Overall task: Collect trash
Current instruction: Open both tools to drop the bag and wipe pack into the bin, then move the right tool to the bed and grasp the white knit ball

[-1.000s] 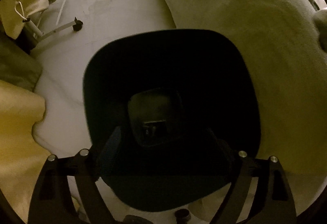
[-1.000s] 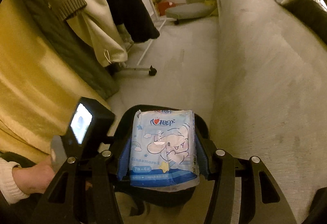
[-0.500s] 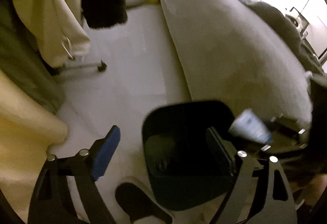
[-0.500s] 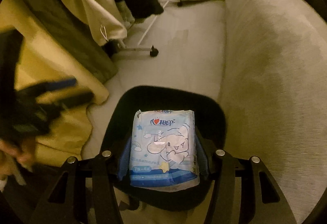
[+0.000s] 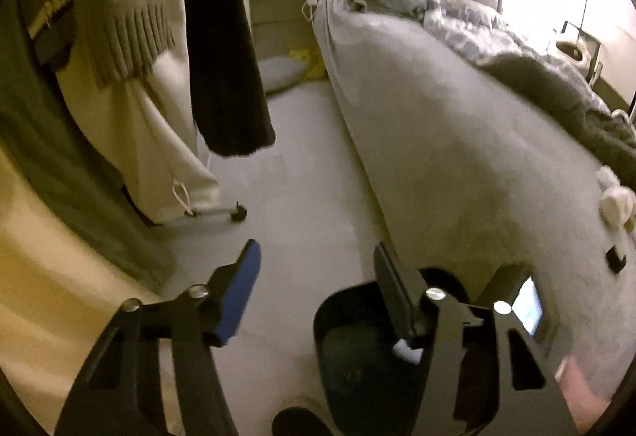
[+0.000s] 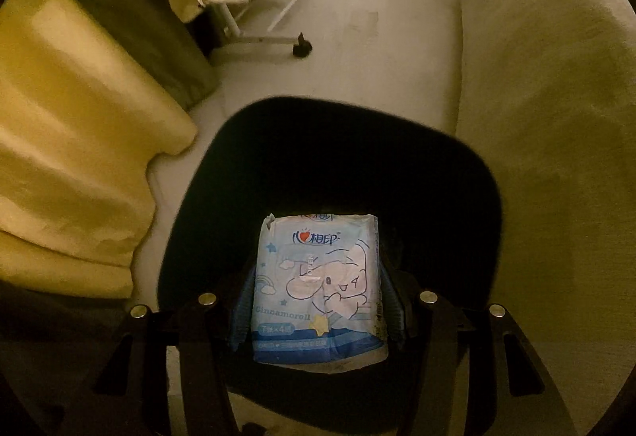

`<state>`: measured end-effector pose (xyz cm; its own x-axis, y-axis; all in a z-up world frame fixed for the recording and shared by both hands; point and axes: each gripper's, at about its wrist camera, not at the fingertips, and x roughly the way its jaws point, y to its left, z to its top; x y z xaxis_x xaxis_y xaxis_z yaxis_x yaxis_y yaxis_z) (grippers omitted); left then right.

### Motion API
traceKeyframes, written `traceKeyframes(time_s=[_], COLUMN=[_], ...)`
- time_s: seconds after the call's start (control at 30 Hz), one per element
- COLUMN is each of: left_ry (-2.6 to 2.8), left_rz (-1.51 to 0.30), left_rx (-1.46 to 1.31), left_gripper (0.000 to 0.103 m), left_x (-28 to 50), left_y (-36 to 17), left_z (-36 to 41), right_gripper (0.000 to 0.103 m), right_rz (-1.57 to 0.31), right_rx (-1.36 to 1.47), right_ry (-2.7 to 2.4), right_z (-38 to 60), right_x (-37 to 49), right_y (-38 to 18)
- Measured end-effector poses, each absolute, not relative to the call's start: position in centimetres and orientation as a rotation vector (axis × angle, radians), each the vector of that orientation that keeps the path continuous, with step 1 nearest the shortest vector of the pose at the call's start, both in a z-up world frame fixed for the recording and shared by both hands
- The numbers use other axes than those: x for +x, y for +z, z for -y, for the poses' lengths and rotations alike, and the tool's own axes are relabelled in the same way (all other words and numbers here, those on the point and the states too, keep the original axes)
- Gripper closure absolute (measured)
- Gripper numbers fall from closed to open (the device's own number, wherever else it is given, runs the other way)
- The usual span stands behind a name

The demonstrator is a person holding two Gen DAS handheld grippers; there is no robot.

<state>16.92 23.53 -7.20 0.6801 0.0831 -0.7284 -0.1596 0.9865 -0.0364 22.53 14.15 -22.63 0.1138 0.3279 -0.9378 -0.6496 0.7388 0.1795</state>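
A: Right gripper (image 6: 318,289) clamped on the tissue pack (image 6: 318,289), blue pads pressing both long edges. Pack hangs directly over the mouth of the black bin (image 6: 330,165), which sits on the floor (image 6: 349,50) between the bed (image 6: 548,118) and the hanging clothes (image 6: 79,98).

B: And the left gripper (image 5: 314,301)?

A: Nothing between its jaws. They have just been closing and now stand about half apart, pointing out over the floor, off to the side of the bin (image 5: 357,340). In its view the right unit's small lit screen (image 5: 526,311) sits just beyond the bin rim.

B: Risks from here?

A: First, the drop itself. The pack is flat and light; if the jaws open while it is tilted, my guess is it could slide toward the near rim and catch there, or tip out onto the floor. Only the near part of the pack overlaps the rim in view, so it looks well placed, but depth is hard to read through a fisheye.

B: Anything else?

A: The plastic wrap may cling to one pad and come back up with the gripper. Also the bin is light-looking and close to the bed; a knock from a descending gripper could shove or tip it. Dim light makes the bin's inside unreadable, so I cannot tell how full it is.
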Motion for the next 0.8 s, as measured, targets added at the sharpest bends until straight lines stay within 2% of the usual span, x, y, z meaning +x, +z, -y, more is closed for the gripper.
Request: traceKeyframes(time_s=[0.2, 0.27, 0.3, 0.37, 0.47, 0.6, 0.8], left_ry=[0.084, 0.047, 0.033, 0.017, 0.006, 0.000, -0.030], left_rz=[-0.812, -0.791, -0.780, -0.760, -0.726, -0.682, -0.660], left_rx=[-0.195, -0.198, -0.208, -0.235, -0.277, -0.325, -0.281], left_gripper=[0.039, 0.034, 0.030, 0.028, 0.026, 0.017, 0.016], left_x=[17.8, 17.9, 17.8, 18.0, 18.1, 18.3, 19.0], left_y=[-5.1, -4.4, -4.2, -3.5, -2.8, -1.5, -0.5], left_z=[-23.9, -23.6, -23.6, -23.5, -23.5, -23.3, -20.7], right_gripper=[0.046, 0.030, 0.027, 0.022, 0.020, 0.020, 0.020], right_rz=[-1.284, -1.294, -1.292, -1.284, -1.260, -1.198, -1.061], right_rx=[-0.356, -0.349, -0.346, -0.334, -0.340, -0.323, -0.294], right_ry=[0.741, 0.744, 0.742, 0.745, 0.758, 0.786, 0.797], right_z=[-15.2, -15.2, -15.2, -15.3, -15.3, -14.6, -10.7], right_x=[21.8, 21.7, 21.7, 21.7, 21.6, 21.9, 22.2], right_y=[-24.1, -24.3, -24.2, -23.9, -23.0, -19.9, -14.2])
